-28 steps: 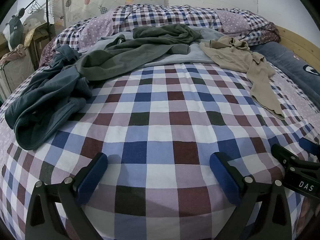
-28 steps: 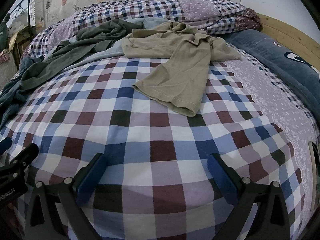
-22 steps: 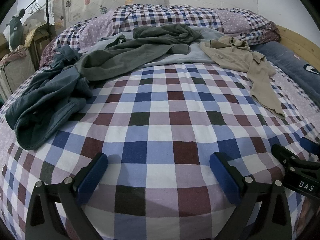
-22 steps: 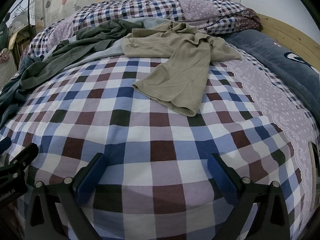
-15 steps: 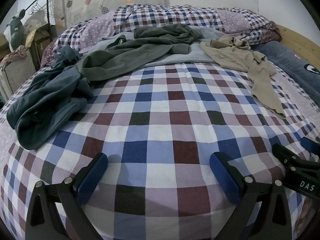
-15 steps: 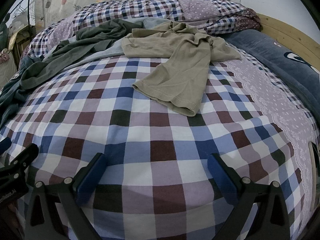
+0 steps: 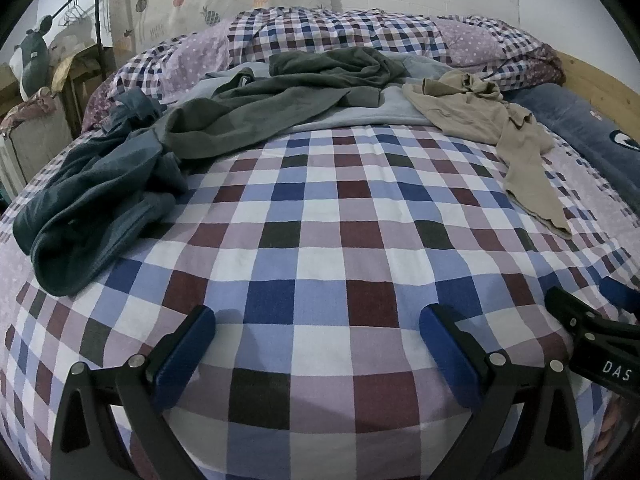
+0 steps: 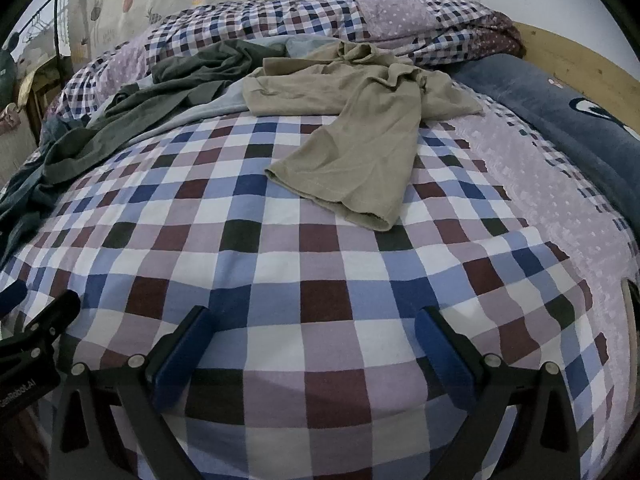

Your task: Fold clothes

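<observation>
Several loose garments lie across the far half of a checked bed sheet (image 7: 320, 240). A beige shirt (image 8: 360, 140) sprawls at centre right, one sleeve end pointing toward me; the same beige shirt (image 7: 500, 128) shows at the right in the left wrist view. A dark green garment (image 7: 272, 100) lies crumpled over a pale blue one (image 7: 384, 112). A teal garment (image 7: 92, 208) is heaped at the left. My left gripper (image 7: 318, 340) and right gripper (image 8: 314, 340) both hover open over bare sheet near the bed's front edge, holding nothing.
A rolled checked quilt (image 7: 360, 36) lies along the back. A dark blue pillow (image 8: 560, 120) rests against a wooden bed frame (image 8: 580, 64) on the right. A clothes rack and stuffed toy (image 7: 32, 60) stand at the far left.
</observation>
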`<state>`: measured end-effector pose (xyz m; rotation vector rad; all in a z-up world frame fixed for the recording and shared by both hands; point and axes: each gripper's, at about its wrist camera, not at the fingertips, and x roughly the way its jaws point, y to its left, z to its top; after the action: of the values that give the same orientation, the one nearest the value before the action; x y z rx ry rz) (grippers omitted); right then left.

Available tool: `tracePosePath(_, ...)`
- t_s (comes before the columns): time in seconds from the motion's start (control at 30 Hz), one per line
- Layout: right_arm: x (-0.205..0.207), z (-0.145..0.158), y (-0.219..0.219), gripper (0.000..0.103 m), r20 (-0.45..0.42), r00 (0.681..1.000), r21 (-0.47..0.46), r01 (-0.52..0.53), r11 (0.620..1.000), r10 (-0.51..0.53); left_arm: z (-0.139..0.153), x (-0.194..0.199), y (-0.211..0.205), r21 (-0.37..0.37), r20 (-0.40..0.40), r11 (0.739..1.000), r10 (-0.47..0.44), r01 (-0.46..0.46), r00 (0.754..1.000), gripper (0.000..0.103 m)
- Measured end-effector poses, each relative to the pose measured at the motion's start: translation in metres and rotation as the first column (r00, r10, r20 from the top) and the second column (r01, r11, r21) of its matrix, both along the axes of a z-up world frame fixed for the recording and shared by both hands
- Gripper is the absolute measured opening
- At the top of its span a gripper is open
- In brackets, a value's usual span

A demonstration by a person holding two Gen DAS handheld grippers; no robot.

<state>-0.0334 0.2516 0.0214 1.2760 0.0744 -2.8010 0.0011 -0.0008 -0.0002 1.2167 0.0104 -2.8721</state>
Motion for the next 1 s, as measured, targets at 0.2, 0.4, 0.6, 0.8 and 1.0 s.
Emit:
tracePosePath(0.2,0.000,-0.001,-0.002,0.103,0.001,1.000,-0.004,0.002,1.000,-0.002,0.000,0.000,0.001,0.003,-0.002,1.000,0.004,-0.004,1.000,0.103)
tracePosePath(0.4,0.000,0.000,-0.001,0.103,-0.004,1.000,-0.015,0.003,1.000,-0.003,0.001,0.000,0.001,0.016,-0.004,1.000,0.007,-0.007,1.000,0.103)
tracePosePath(0.6,0.000,0.003,0.001,0.103,-0.008,1.000,-0.041,-0.008,0.999,0.008,0.006,0.001,-0.002,0.044,-0.004,0.999,-0.002,0.002,1.000,0.103)
tracePosePath(0.8,0.000,0.007,0.000,0.099,-0.019,0.999,-0.076,-0.052,0.996,0.050,0.018,0.004,-0.015,0.098,-0.024,0.995,0.002,0.000,1.000,0.091)
tracePosePath(1.0,0.001,0.016,-0.008,0.087,-0.045,0.993,-0.112,-0.111,0.987,0.106,0.047,0.016,-0.058,0.126,-0.082,0.985,0.130,-0.120,0.988,0.089)
